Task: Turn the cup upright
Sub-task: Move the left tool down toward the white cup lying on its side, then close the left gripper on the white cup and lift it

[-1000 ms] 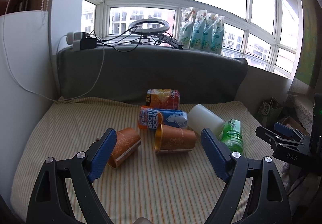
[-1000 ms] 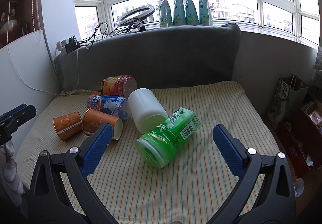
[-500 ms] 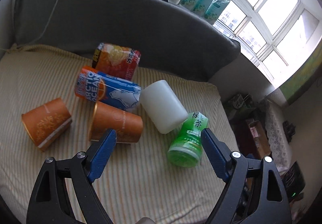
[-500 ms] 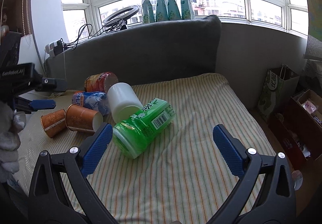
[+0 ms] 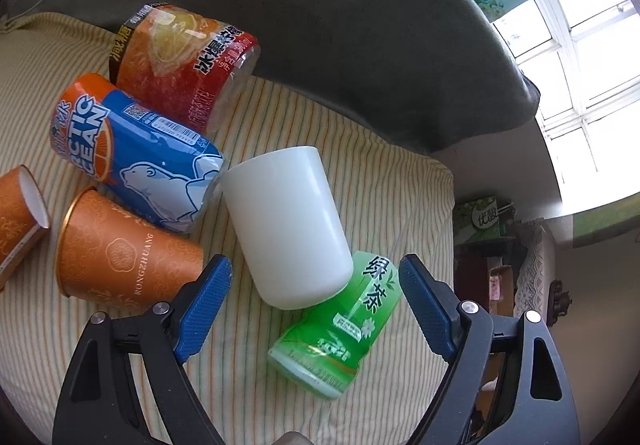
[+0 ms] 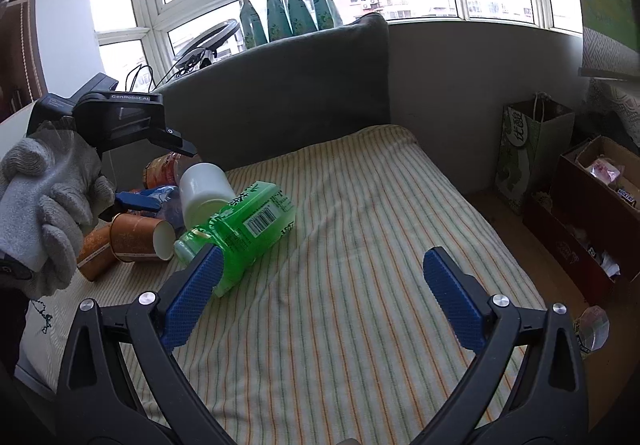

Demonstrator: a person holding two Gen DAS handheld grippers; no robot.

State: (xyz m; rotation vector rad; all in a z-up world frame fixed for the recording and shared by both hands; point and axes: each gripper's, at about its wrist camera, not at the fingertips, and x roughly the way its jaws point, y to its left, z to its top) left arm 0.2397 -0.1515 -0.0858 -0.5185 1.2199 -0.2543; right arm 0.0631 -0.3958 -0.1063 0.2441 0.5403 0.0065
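Note:
A white cup [image 5: 286,225] lies on its side on the striped bedspread [image 5: 380,181], resting against a green tea bottle [image 5: 340,329]. My left gripper [image 5: 314,305] is open and hovers just above the cup's near end, fingers either side. In the right wrist view the white cup [image 6: 204,187] and green bottle [image 6: 248,225] lie at the left, with the left gripper's body [image 6: 120,121] held by a gloved hand above them. My right gripper [image 6: 320,301] is open and empty over the bedspread [image 6: 380,245], right of the bottle.
Two orange paper cups [image 5: 120,253] [image 5: 18,217], a blue Arctic Ocean can [image 5: 132,157] and a red-orange drink container [image 5: 188,57] lie left of the white cup. A grey headboard [image 5: 340,25] stands behind. Bags and boxes [image 6: 580,181] sit on the floor at the right.
My left gripper has moved forward and down, closing in on the white cup from above. The right gripper has drifted right; the left gripper now shows in its view.

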